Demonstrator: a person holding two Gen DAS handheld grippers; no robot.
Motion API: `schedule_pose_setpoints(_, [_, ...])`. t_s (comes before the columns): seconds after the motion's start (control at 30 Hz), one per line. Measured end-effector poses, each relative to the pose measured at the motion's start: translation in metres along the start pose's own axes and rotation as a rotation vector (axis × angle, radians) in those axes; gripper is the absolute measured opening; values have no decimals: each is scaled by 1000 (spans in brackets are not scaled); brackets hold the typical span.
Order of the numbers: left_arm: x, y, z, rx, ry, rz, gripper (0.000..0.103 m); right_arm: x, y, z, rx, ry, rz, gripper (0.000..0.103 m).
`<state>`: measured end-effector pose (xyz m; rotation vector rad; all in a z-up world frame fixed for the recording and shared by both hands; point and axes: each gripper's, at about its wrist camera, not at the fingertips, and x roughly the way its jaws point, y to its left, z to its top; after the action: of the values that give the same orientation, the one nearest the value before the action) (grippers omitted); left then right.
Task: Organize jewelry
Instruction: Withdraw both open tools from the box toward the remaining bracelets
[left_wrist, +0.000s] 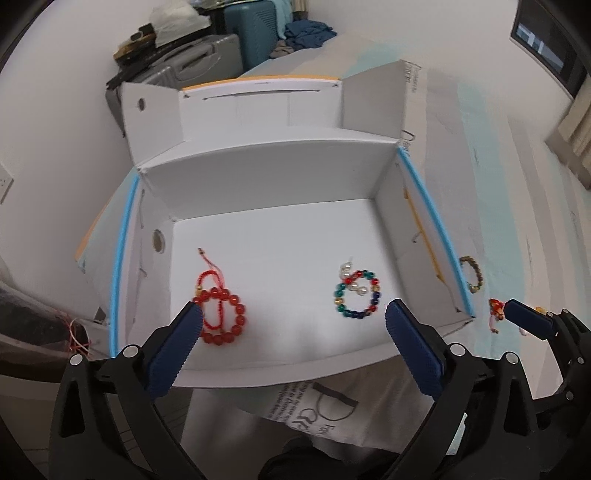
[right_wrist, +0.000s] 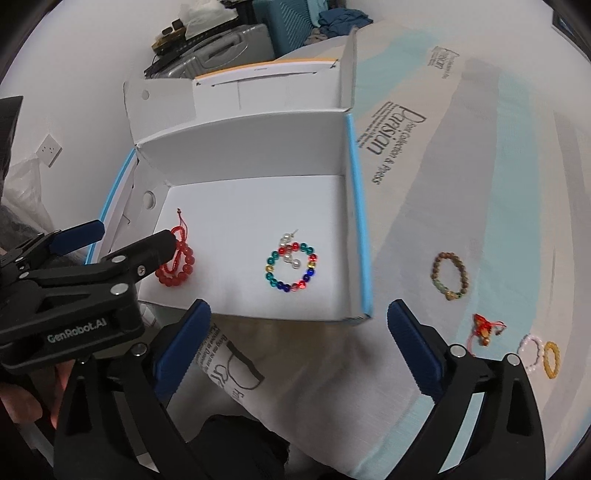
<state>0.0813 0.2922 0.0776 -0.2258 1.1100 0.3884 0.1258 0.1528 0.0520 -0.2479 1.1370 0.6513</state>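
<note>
My left gripper (left_wrist: 293, 325) hangs over the white box (left_wrist: 273, 173), jaws spread wide and empty. My right gripper (right_wrist: 299, 326) stands the same, wide and empty, at the box's near right corner. Inside the box lie a red bead bracelet (left_wrist: 221, 314) with its red cord at the left and a multicoloured bead bracelet (right_wrist: 291, 266) with pearl beads (right_wrist: 290, 254) on it. On the cloth-covered surface (right_wrist: 480, 166) right of the box lie a brown bead bracelet (right_wrist: 450, 275), a red charm (right_wrist: 484, 328), a pink ring (right_wrist: 531, 352) and an amber ring (right_wrist: 551, 359).

Black gripper (right_wrist: 299, 325) frames, ribbed blue pads (right_wrist: 415, 352), silver screws, "GenRobot.AI" lettering
</note>
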Motion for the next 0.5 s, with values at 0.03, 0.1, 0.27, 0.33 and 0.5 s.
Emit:
schedule_pose_setpoints(0.03, [-1, -4, 0, 5, -2, 0, 97, -3, -4, -2, 3, -5, 1, 94])
schedule_pose_setpoints(0.1, [-3, -13, -1, 14, -7, 3, 97, -10, -13, -5, 11, -15, 5, 96])
schedule_pose_setpoints(0.27, [-10, -40, 0, 39, -29, -19, 97, -25, -36, -14, 32, -36, -1, 96])
schedule_pose_setpoints(0.33, [-13, -51, 2, 48, -38, -25, 97, -33, -49, -18, 50, -45, -9, 96])
schedule_pose_setpoints(0.5, [-20, -88, 4, 94, -59, -59, 97, -51, -82, -28, 84, -66, -40, 96])
